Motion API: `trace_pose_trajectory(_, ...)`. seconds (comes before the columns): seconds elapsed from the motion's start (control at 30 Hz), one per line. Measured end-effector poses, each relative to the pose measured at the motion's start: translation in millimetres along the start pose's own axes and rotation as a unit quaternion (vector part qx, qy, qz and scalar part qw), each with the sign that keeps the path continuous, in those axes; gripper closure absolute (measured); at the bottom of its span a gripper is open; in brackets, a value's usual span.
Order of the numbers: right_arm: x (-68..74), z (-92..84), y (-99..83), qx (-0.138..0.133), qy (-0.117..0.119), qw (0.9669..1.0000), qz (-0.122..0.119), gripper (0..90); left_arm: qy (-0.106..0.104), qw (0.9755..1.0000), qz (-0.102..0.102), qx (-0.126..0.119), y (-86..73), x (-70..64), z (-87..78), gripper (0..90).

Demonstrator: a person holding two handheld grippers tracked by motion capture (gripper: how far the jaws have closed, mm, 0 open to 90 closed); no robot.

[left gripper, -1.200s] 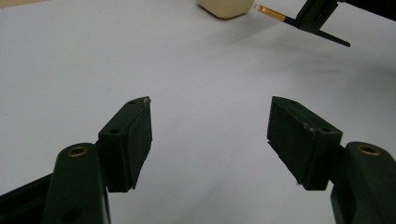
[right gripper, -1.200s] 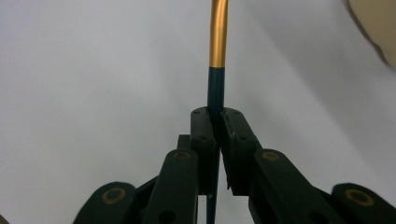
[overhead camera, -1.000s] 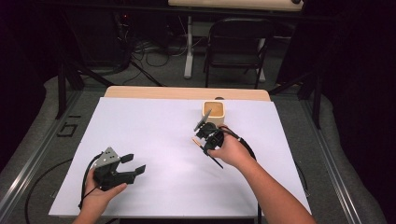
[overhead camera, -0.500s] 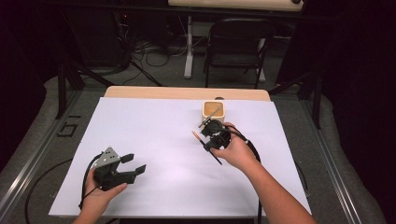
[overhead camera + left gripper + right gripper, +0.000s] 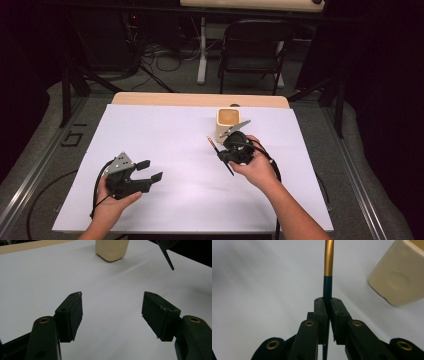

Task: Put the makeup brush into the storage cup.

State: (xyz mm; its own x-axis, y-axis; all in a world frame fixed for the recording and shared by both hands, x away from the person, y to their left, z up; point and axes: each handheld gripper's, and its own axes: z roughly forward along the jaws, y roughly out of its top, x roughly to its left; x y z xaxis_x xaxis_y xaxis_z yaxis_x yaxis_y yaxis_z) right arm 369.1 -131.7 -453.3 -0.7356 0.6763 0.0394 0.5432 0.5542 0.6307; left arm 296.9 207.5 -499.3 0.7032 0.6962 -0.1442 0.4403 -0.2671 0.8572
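The desk (image 5: 150, 130), covered in white, takes up the middle of the high view, with a strip of bare wood along its far edge. A dark folding chair (image 5: 252, 47) stands beyond it at about 12 o'clock. On the desk, toward 1 o'clock from the centre, sits a cream square-sided cup (image 5: 229, 122); in the right gripper view it lies at 2 o'clock (image 5: 397, 277), and in the left gripper view at 12 o'clock (image 5: 112, 248). The right gripper (image 5: 227, 150), just beside the cup at its 6 o'clock, is clamped tight on a slim pen (image 5: 216, 148) with a dark barrel and a gold end. In the right gripper view the pen (image 5: 328, 265) runs straight up between the pressed pads toward 12 o'clock, clear of the cup. The left gripper (image 5: 150, 171) rests low at 8 o'clock on the desk, well apart from the cup, its jaws spread wide with nothing between them (image 5: 112, 312); they have just been closing slightly.
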Motion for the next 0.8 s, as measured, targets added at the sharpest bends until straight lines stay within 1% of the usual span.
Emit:
trace_pose_trajectory(0.03,0.8,-1.6,-0.9,-0.006,0.000,1.0000,0.000,83.7,-0.001,1.0000,0.003,0.002,3.0,-1.4,1.0,33.7)
trace_pose_trajectory(0.07,0.8,-1.6,-0.9,-0.006,0.000,1.0000,0.000,83.7,-0.001,1.0000,0.003,0.002,3.0,-1.4,1.0,34.0)
trace_pose_trajectory(0.1,2.4,-4.1,-1.9,-0.017,-0.001,0.9999,0.001,83.7,-0.002,1.0000,0.007,0.002,8.8,-4.4,4.4,34.4)
trace_pose_trajectory(0.13,2.7,-6.1,-2.0,-0.014,-0.001,0.9999,-0.001,83.7,-0.004,1.0000,0.008,0.003,12.2,-5.4,6.2,34.9)
trace_pose_trajectory(0.17,2.9,-6.5,-2.6,-0.020,-0.001,0.9998,-0.002,83.7,-0.005,1.0000,0.008,0.001,15.6,-6.5,8.3,35.4)
trace_pose_trajectory(0.23,4.2,-6.3,-3.8,-0.035,0.002,0.9994,0.005,83.8,-0.011,0.9999,0.004,-0.001,22.6,-8.8,12.8,36.2)
trace_pose_trajectory(0.27,3.8,-8.3,-3.5,-0.024,0.006,0.9997,0.002,83.7,-0.015,0.9999,0.004,-0.004,26.1,-9.8,15.3,36.4)
trace_pose_trajectory(0.3,3.9,-8.7,-4.1,-0.029,0.006,0.9995,0.004,83.7,-0.020,0.9998,0.003,-0.003,29.7,-11.0,17.6,36.7)
trace_pose_trajectory(0.33,4.1,-8.9,-4.8,-0.037,0.009,0.9993,0.007,83.8,-0.021,0.9998,0.003,-0.004,33.0,-12.6,20.0,36.9)
trace_pose_trajectory(0.37,4.3,-10.3,-5.1,-0.036,0.011,0.9993,0.009,83.7,-0.023,0.9997,0.002,-0.004,36.0,-14.1,22.6,37.1)
trace_pose_trajectory(0.4,4.3,-9.8,-6.0,-0.051,0.012,0.9986,0.011,83.7,-0.026,0.9996,0.003,-0.004,39.0,-15.1,25.3,37.2)
trace_pose_trajectory(0.43,4.5,-12.0,-6.0,-0.048,0.012,0.9987,0.014,83.8,-0.028,0.9996,0.002,-0.005,41.4,-16.4,27.9,37.2)
trace_pose_trajectory(0.47,4.5,-12.0,-6.4,-0.061,0.013,0.9980,0.014,83.8,-0.028,0.9996,0.003,-0.003,44.0,-17.4,30.1,37.2)
trace_pose_trajectory(0.5,4.9,-13.9,-6.4,-0.060,0.012,0.9980,0.015,83.7,-0.028,0.9996,0.003,-0.004,46.2,-18.3,32.7,37.2)
trace_pose_trajectory(0.53,5.4,-14.9,-6.4,-0.067,0.014,0.9975,0.017,83.7,-0.031,0.9995,0.000,-0.002,48.4,-19.2,34.7,37.3)
trace_pose_trajectory(0.63,7.4,-17.2,-6.1,-0.083,0.013,0.9964,0.016,83.7,-0.033,0.9994,0.000,-0.008,54.6,-21.5,40.3,37.7)
trace_pose_trajectory(0.7,9.0,-18.4,-6.1,-0.088,0.011,0.9960,0.013,83.8,-0.033,0.9994,0.002,-0.009,58.3,-22.7,43.2,38.3)
trace_pose_trajectory(0.8,9.9,-18.9,-6.9,-0.099,0.013,0.9949,0.017,83.7,-0.032,0.9994,0.002,-0.011,62.1,-24.0,46.4,38.5)
